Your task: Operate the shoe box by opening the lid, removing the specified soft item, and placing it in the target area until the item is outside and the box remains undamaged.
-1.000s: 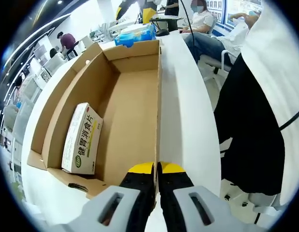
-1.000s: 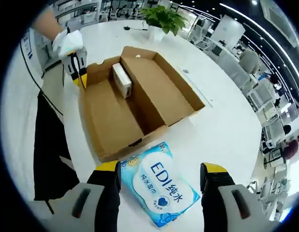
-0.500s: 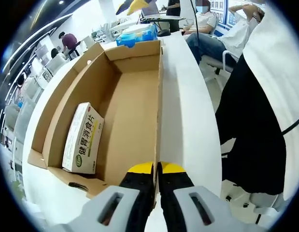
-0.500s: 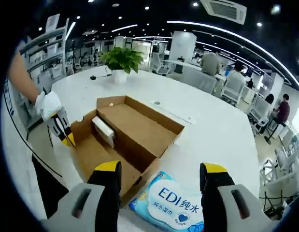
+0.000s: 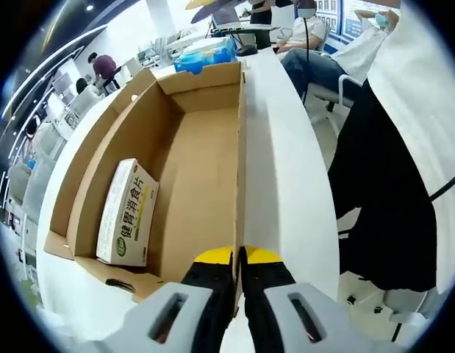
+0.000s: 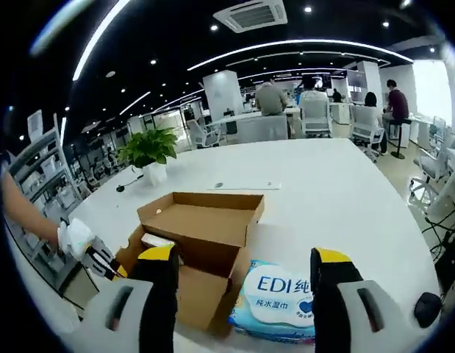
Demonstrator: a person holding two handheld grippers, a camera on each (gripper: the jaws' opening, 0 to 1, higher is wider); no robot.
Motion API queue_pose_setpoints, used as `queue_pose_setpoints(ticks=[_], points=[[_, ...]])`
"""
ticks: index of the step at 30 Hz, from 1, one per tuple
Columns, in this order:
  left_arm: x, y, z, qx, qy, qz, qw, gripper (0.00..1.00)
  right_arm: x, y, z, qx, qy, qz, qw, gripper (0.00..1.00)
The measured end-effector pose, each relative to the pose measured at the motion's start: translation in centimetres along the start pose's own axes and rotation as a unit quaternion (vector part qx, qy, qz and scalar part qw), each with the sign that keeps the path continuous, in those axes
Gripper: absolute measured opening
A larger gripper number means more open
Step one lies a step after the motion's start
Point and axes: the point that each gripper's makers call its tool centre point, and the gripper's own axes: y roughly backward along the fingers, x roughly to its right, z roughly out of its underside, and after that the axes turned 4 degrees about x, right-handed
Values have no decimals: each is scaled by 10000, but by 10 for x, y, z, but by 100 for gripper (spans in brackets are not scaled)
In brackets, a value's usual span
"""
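Left gripper view: the shoe box (image 5: 190, 154) lies open on the white bench (image 5: 286, 169), its lid hinged flat to the left. A white-and-green carton (image 5: 128, 213) lies on its side against the left wall of the box, toward the near end; the remaining floor is bare cardboard. The left gripper (image 5: 238, 257) has its fingers pinched together on the near end of the right wall of the box. Right of that wall the bench runs as a narrow strip to its edge, where a person in dark trousers stands. The blue soft pack (image 5: 206, 55) lies on the bench beyond the far end of the box.

Right gripper view: the right gripper (image 6: 245, 257) hangs with fingers spread wide, holding nothing. The soft pack (image 6: 282, 298) lies between them on the bench (image 6: 337, 191), beside the box (image 6: 201, 235). Beyond the box the bench surface is mostly open, with a potted plant (image 6: 148, 151) at the far left.
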Motion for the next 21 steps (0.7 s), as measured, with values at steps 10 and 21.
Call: queue_pose_setpoints(ticks=[10, 21], points=[[1, 1, -1, -19, 95, -29, 9999, 2, -20, 5, 10, -247, 626, 48, 9977, 64], [0, 0, -2, -12, 116, -52, 9999, 2, -51, 5, 27, -662, 1891, 13, 9797, 51]])
